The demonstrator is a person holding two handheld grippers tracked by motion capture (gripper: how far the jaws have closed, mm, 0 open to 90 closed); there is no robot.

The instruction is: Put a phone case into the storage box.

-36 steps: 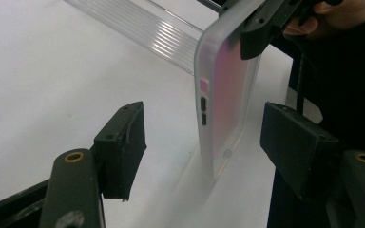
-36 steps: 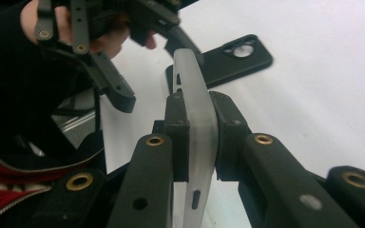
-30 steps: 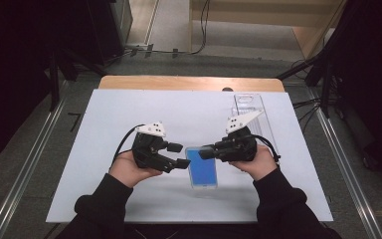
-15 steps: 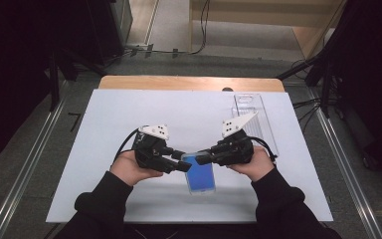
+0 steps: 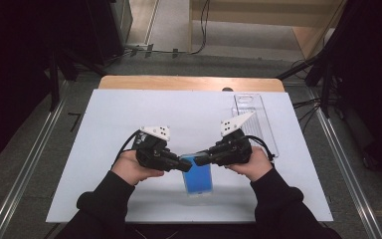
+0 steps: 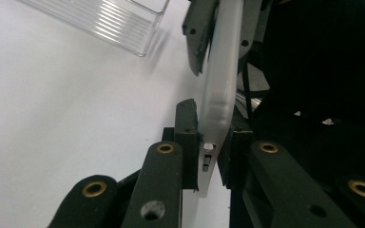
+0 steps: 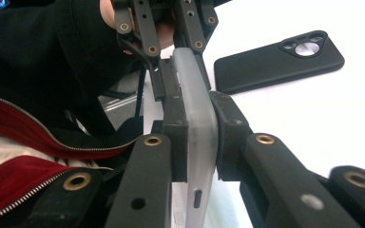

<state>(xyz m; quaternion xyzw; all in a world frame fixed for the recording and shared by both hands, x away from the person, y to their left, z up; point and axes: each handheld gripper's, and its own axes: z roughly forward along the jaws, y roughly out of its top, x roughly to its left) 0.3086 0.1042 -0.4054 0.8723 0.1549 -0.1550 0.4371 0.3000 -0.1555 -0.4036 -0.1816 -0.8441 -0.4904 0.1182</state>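
1. Down in the lower middle of the high view, the phone (image 5: 198, 175) shows a bright blue face inside a frosted clear case. Both grippers hold it at its upper end, and its lower end points toward the person over the white table (image 5: 129, 109).
2. Seen edge-on in both gripper views, the phone (image 6: 218, 90) is a pale milky slab with rounded corners and small slots along its side (image 7: 197, 128).
3. Left gripper (image 5: 181, 163) comes in from the left of the frame. Its jaws have just been closing, and in the left gripper view they're clamped on the phone's edge (image 6: 208, 156).
4. Right gripper (image 5: 201, 158) comes in from the right and is clamped on the same end, pads pressed flat on both faces (image 7: 197, 137). The two sets of jaws nearly meet tip to tip.
5. Both hands, left (image 5: 129, 169) and right (image 5: 256, 167), are wrapped around the gripper bodies, with dark sleeves coming up from the bottom edge.
6. Other stuff: a black phone case (image 7: 280, 59) lying flat at the upper right of the right gripper view, camera cutout up, and a clear plastic tray (image 5: 253, 117) at the right of the table.
7. No readable brands or writing anywhere that I can make out.
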